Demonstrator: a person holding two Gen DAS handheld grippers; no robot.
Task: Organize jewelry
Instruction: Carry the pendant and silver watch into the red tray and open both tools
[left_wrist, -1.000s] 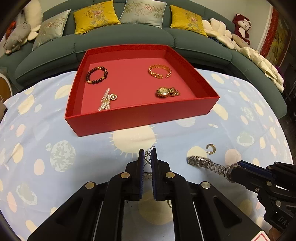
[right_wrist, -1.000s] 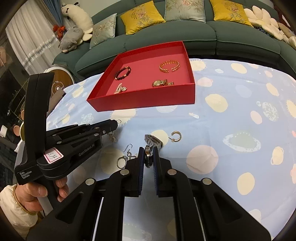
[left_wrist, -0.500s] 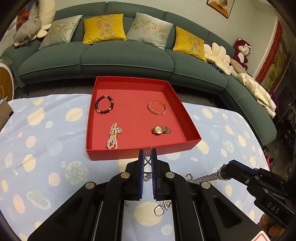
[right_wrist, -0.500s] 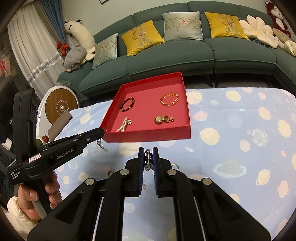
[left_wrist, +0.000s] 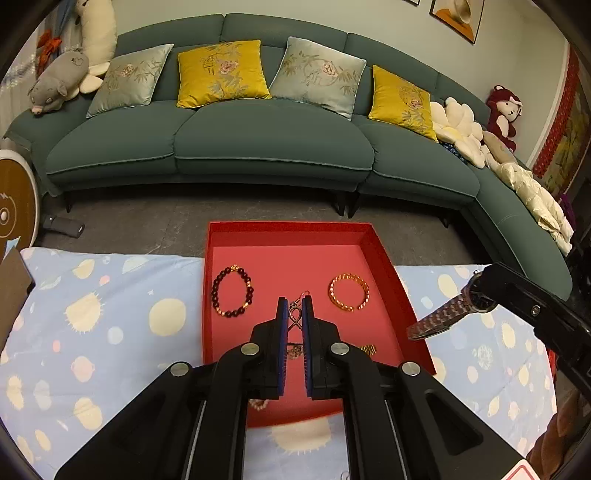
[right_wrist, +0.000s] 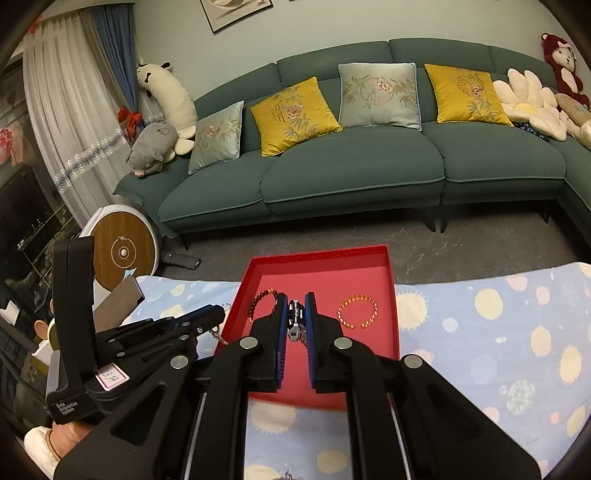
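My left gripper (left_wrist: 294, 306) is shut on a silver twisted earring (left_wrist: 294, 318) and hangs above the red tray (left_wrist: 388, 264). In the tray lie a dark bead bracelet (left_wrist: 232, 291), a gold bracelet (left_wrist: 349, 297) and a gold watch (left_wrist: 367, 349), the watch partly hidden by my fingers. My right gripper (right_wrist: 296, 301) is shut on a silver watch (right_wrist: 296, 317), also above the tray (right_wrist: 393, 295). Its metal strap (left_wrist: 439, 321) droops past the tray's right wall. In the right wrist view the left gripper (right_wrist: 218, 314) sits at the tray's left edge, the earring (right_wrist: 218, 334) dangling.
The tray rests on a blue cloth (left_wrist: 110, 332) with sun and planet prints. Another small earring (right_wrist: 288, 470) lies on the cloth near me. A green sofa (left_wrist: 273, 147) with cushions stands beyond the table's far edge. A hand (right_wrist: 55, 435) holds the left gripper.
Both grippers have risen from the cloth with their pieces and moved forward over the tray. The watch strap now hangs free in the air. The jaws stayed shut.
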